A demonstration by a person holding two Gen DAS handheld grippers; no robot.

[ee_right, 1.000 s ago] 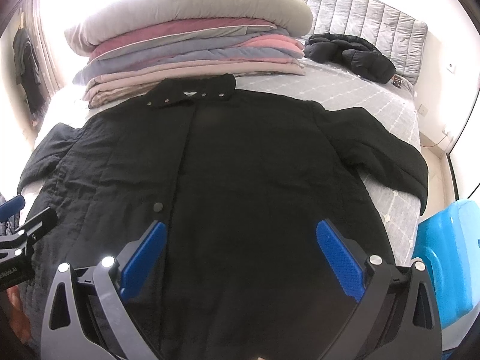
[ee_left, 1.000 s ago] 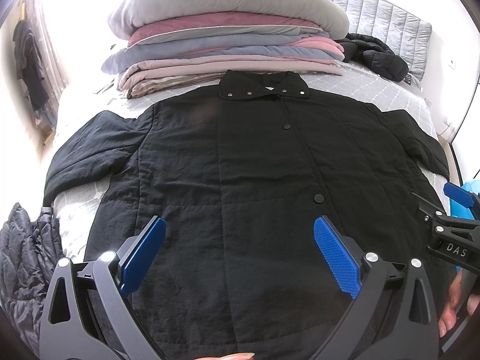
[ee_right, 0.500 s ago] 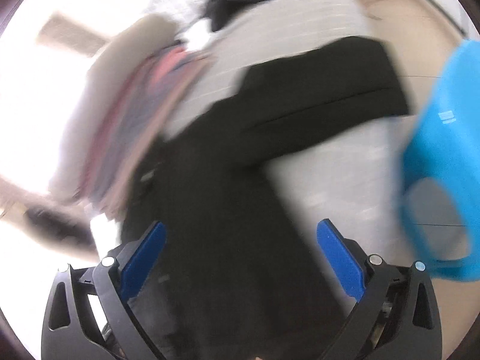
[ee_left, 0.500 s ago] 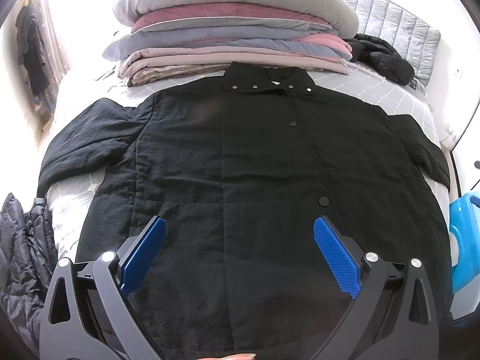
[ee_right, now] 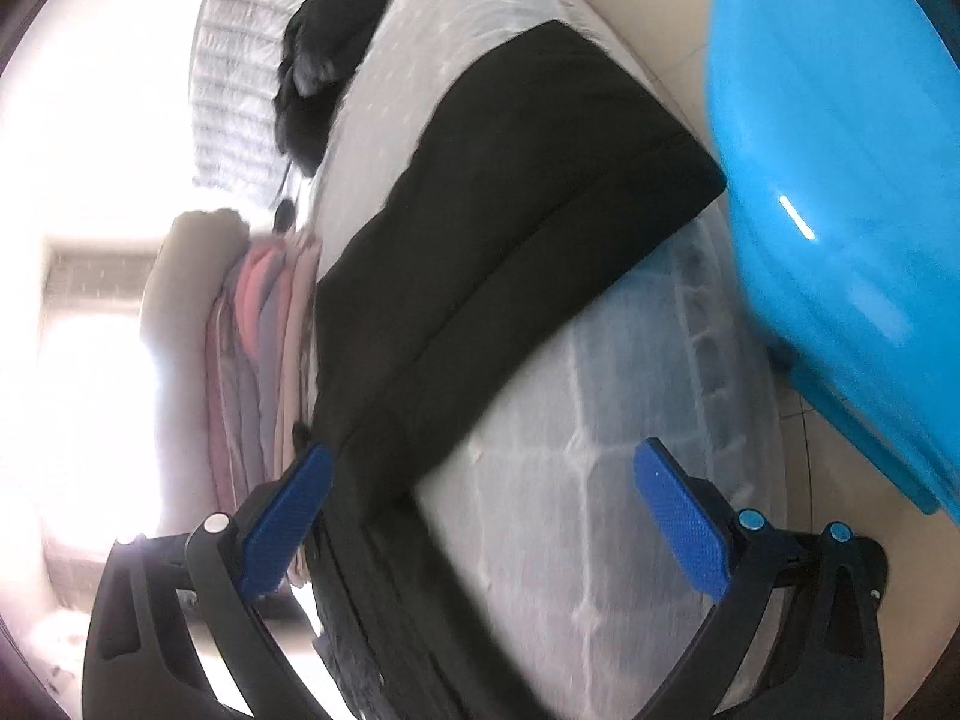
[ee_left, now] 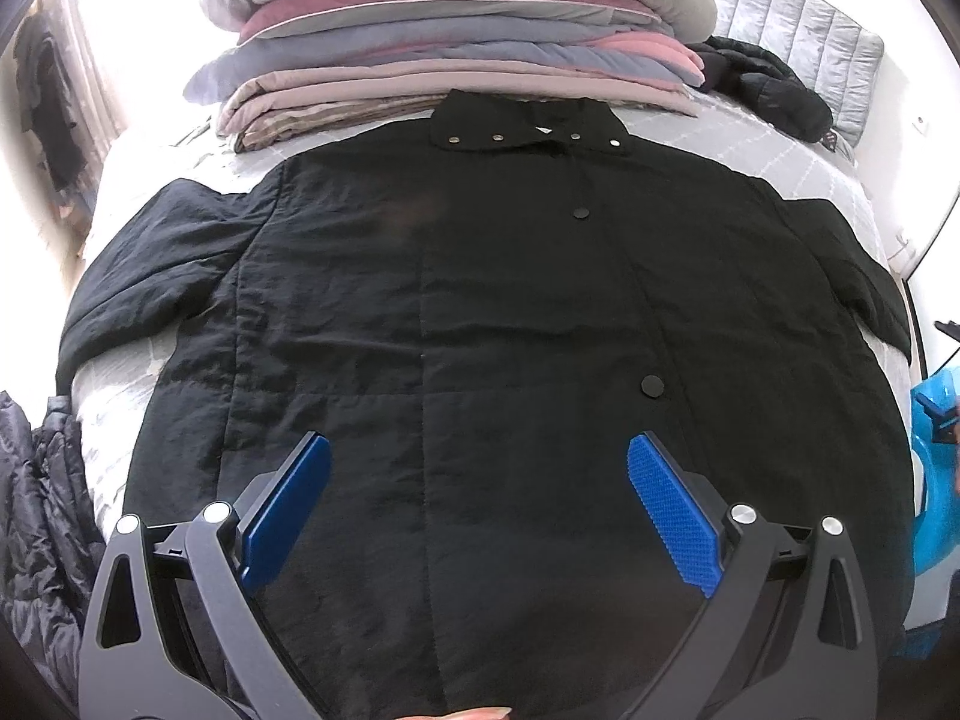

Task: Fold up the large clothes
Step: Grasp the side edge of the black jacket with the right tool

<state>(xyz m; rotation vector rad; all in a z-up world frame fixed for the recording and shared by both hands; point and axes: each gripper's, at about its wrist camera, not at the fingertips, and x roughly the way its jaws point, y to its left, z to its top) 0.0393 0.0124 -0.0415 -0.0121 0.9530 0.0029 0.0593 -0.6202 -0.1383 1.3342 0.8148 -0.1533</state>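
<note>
A large black quilted coat (ee_left: 492, 324) lies flat and face up on the grey bed (ee_left: 774, 156), collar at the far end, both sleeves spread out. My left gripper (ee_left: 477, 498) is open and empty, hovering above the coat's lower front. My right gripper (ee_right: 480, 510) is open and empty, rolled sideways at the bed's right edge, looking along the coat's right sleeve (ee_right: 540, 192), which lies flat on the bed cover (ee_right: 600, 450). The sleeve's cuff reaches the bed edge.
A stack of folded blankets (ee_left: 456, 42) lies behind the collar. A second black jacket (ee_left: 768, 84) lies at the far right, a dark puffer jacket (ee_left: 36, 516) at the near left. A blue plastic stool (ee_right: 840, 168) stands close beside the bed's right side.
My right gripper has swung off the coat's front to the bed's right side and rolled sideways, now facing the right sleeve and the stool. My left gripper has stayed nearly still.
</note>
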